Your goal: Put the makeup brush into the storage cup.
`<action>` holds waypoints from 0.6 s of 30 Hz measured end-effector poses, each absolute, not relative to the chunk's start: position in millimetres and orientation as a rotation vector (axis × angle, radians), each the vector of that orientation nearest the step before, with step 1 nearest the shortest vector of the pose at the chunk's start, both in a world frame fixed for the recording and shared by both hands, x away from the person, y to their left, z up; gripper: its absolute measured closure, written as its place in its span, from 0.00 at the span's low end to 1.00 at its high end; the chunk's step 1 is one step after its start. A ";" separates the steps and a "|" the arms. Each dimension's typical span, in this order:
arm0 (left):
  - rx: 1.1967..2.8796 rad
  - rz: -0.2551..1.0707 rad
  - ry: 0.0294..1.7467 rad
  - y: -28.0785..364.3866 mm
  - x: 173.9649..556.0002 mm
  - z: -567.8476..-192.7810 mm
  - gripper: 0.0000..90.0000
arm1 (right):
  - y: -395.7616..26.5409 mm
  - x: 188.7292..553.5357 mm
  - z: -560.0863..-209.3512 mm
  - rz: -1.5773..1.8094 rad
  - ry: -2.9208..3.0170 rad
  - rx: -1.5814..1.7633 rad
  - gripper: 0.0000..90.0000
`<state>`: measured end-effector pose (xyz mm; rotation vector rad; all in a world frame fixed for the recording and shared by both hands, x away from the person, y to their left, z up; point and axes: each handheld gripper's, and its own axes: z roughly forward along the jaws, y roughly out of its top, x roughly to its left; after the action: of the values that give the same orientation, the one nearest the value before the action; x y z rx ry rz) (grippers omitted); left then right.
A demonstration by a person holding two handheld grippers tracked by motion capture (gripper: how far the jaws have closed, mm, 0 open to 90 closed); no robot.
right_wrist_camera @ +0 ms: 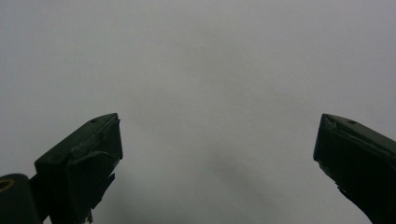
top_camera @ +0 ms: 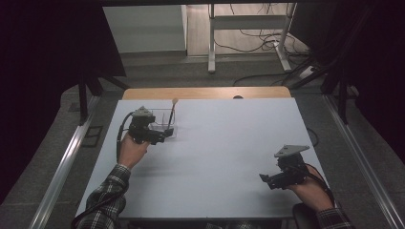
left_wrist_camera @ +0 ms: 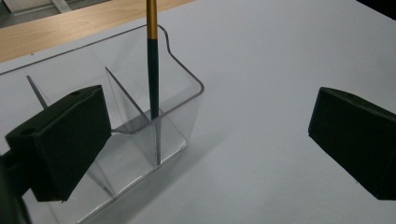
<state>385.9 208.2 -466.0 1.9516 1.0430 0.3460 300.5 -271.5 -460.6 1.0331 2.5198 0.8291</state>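
Note:
A clear plastic divided holder (top_camera: 164,125) (left_wrist_camera: 187,100) stands on the white table (top_camera: 215,152) at the back left. A slim brush (top_camera: 173,112) (left_wrist_camera: 153,79), dark-handled with a gold band, stands upright in one of its compartments. My left gripper (top_camera: 164,134) (left_wrist_camera: 210,114) is open at the holder's near side. One jaw overlaps the holder's near compartments and the other hangs over bare table to the right. My right gripper (top_camera: 265,180) (right_wrist_camera: 217,135) is open above bare table at the front right, with nothing between its jaws.
A strip of wooden tabletop (top_camera: 205,92) shows beyond the white sheet. Metal rails (top_camera: 64,162) run along both sides of the table. A desk frame (top_camera: 248,33) and cables lie on the floor behind.

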 end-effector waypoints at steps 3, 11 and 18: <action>1.955 0.353 1.044 208.6 383.2 -465.3 0.00 | -271.5 300.5 -460.5 0.829 2.520 1.032 0.01; 1.950 0.355 1.056 210.0 375.8 -461.5 0.00 | -271.6 300.5 -460.3 0.831 2.520 1.032 0.01; 1.966 0.366 1.060 210.3 367.8 -459.4 0.00 | -271.7 300.5 -460.0 0.834 2.516 1.034 0.01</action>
<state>367.8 210.3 -459.4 1.9656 1.0603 0.3662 300.5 -271.7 -460.0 1.0340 2.5160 0.8336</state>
